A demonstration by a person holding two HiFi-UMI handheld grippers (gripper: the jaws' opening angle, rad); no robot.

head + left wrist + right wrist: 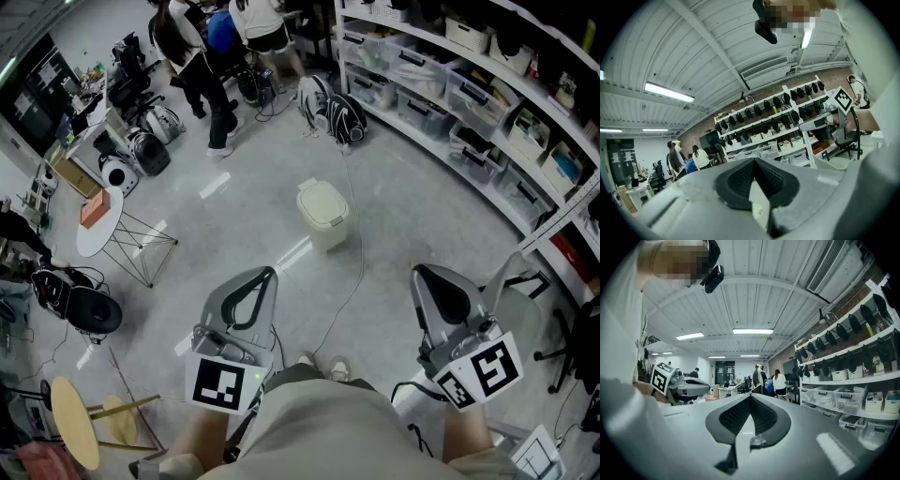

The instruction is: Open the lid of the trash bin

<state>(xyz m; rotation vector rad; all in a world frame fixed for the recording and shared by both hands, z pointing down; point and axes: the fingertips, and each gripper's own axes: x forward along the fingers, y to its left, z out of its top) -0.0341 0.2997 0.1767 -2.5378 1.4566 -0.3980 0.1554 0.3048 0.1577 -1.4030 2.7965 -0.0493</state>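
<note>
Head view: the bin (pixel 323 216) is seen standing on the floor (pixel 234 202) with its lid (pixel 321 200) down, ahead of the person and well apart from both grippers, and a thin cable (pixel 356 272) is laid just beside it. The left gripper (pixel 266 276) and the right gripper (pixel 422 274) are held low, close to the body, one at each side. By each gripper view the jaws are shown pressed together at their tips, with nothing pinched.
</note>
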